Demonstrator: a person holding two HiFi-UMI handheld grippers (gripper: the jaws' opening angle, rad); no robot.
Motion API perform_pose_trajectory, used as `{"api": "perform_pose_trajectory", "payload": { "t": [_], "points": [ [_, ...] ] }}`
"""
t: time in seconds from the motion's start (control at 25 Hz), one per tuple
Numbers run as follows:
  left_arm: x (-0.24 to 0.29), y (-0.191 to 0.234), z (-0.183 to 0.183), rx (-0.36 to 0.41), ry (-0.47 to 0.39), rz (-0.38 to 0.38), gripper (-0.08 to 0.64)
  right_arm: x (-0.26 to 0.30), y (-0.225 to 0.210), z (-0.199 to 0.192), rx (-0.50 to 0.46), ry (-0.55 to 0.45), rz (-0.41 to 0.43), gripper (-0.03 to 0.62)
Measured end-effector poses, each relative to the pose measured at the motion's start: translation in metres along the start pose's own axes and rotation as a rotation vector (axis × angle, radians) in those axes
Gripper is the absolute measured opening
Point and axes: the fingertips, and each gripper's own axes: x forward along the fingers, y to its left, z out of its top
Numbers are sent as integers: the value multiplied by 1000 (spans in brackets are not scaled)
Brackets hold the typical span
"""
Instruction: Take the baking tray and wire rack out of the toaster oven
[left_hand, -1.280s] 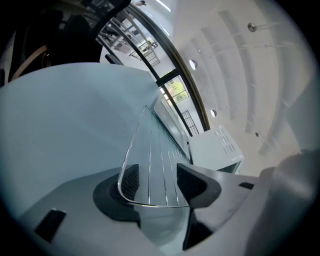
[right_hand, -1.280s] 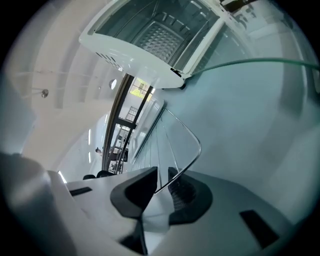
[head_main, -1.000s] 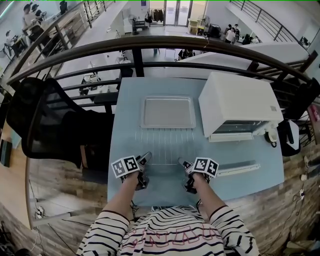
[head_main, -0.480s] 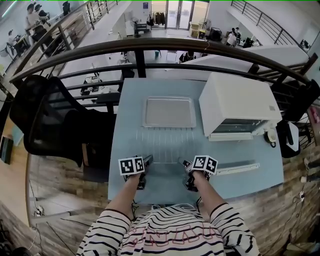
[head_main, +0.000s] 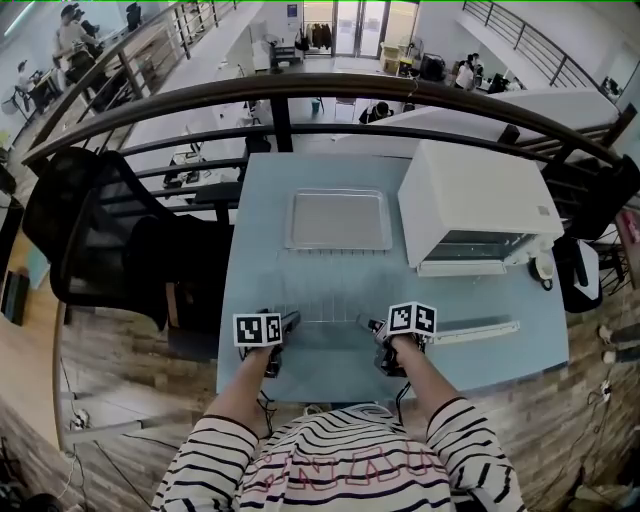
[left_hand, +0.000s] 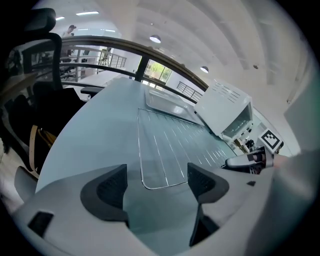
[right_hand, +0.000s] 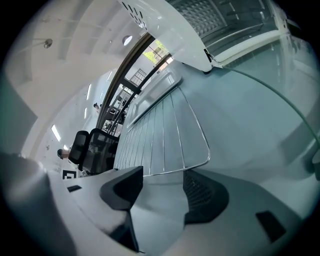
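Observation:
The wire rack (head_main: 325, 285) lies flat on the blue table (head_main: 250, 240), in front of the empty baking tray (head_main: 338, 220). The white toaster oven (head_main: 480, 205) stands at the right with its door (head_main: 462, 268) down. My left gripper (head_main: 283, 325) is at the rack's near left corner and my right gripper (head_main: 375, 328) at its near right corner. The left gripper (left_hand: 156, 185) has just been opening. The rack (left_hand: 160, 150) ends just ahead of its tips, nothing between them. The right gripper (right_hand: 162, 187) has also been opening, off the rack's (right_hand: 165, 135) near edge.
A long white strip (head_main: 475, 330) lies on the table to the right of my right gripper. A black office chair (head_main: 110, 250) stands off the table's left edge. A dark railing (head_main: 300, 90) runs behind the table's far edge.
Both grippers have let go of the rack's near edge and drawn back a little toward me. The left gripper has rolled so its marker cube sits level. The rack has stayed flat.

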Motion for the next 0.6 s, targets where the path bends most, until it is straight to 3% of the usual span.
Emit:
{"api": "perform_pose_trajectory", "payload": {
  "t": [0.32, 0.6],
  "points": [
    [-11, 7, -9, -31, -27, 15, 354, -9, -8, -16, -97, 82, -43, 249],
    [-31, 7, -13, -57, -104, 6, 353, -26, -18, -21, -94, -31, -86, 247]
  ]
}}
